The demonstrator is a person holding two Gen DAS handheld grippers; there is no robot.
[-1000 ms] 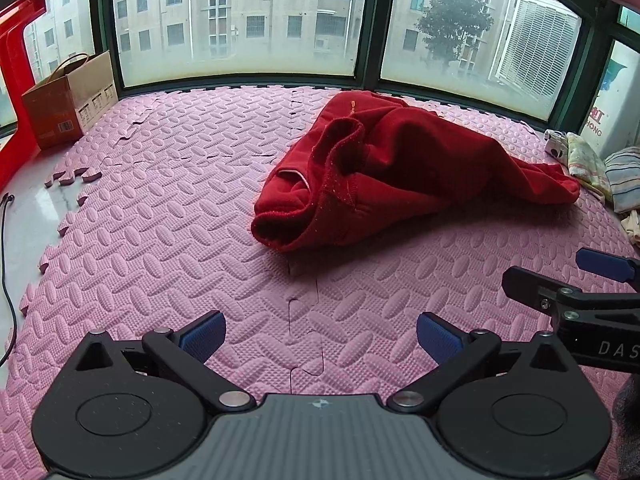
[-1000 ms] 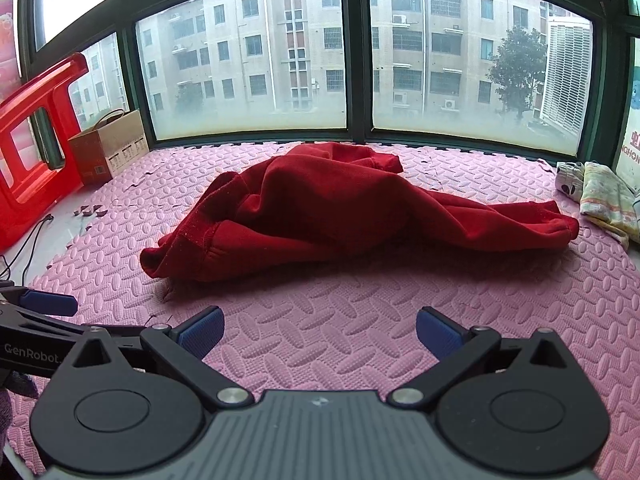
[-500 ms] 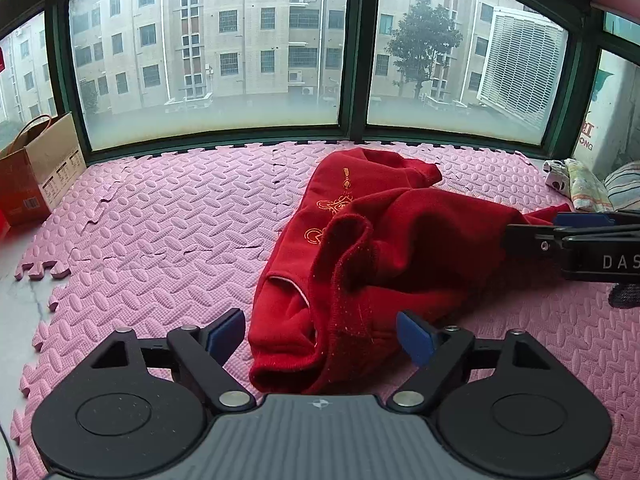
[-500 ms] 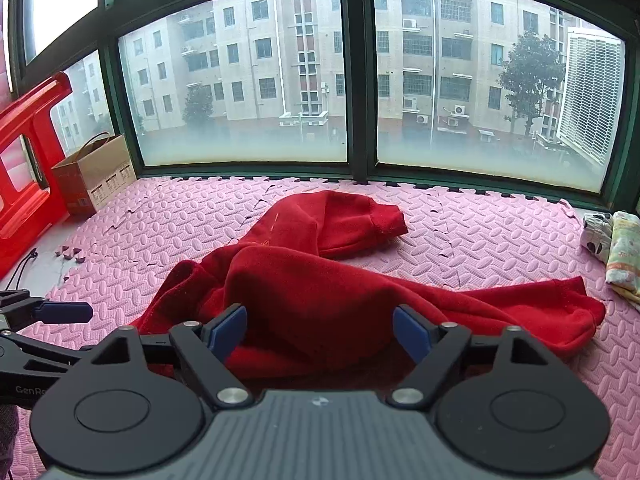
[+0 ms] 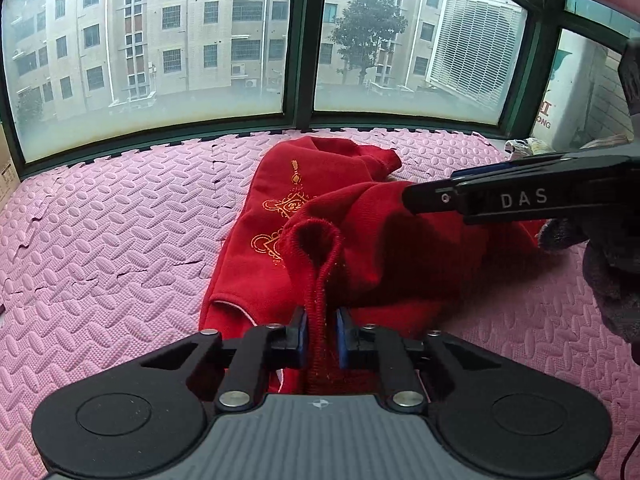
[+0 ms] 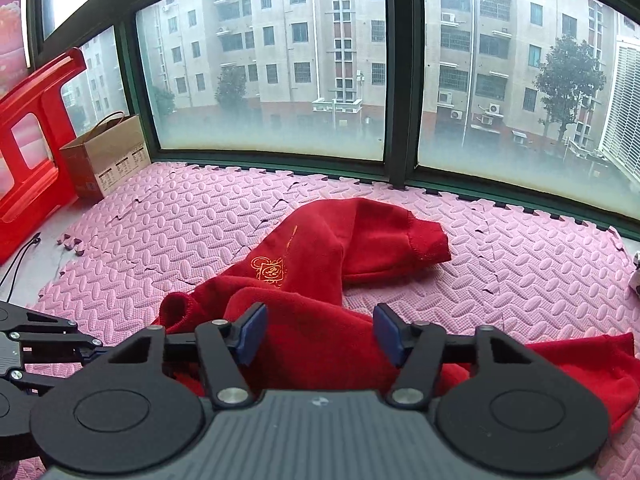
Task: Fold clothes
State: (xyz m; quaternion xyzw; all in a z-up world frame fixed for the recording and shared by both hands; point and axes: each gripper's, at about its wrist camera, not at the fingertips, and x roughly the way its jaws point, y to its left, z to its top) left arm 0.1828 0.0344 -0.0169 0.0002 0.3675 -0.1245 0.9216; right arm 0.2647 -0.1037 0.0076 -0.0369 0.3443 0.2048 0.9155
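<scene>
Red knit, one item: a sweater [image 5: 360, 232] with gold embroidery [image 5: 280, 216], lying crumpled on our pink foam mat [image 5: 120, 240], toward the mat's window edge and centre. We hold two tools. Left tool [image 5: 322, 334]: clenched on a ribbed edge of the sweater, the fabric rising as a pinched ridge between the blue pads [image 5: 302, 332]. Right tool [image 6: 318, 332]: jaws parted, poised over the near fold of the sweater, blue pads [image 6: 252, 330] on either side of the cloth; we cannot tell whether they touch it. In the left view its black finger, marked "DAS", reaches across over the garment. Also listed: a cardboard box [image 6: 106, 156] at the mat's far left corner, and a red plastic chair [image 6: 32, 132] beside it.
</scene>
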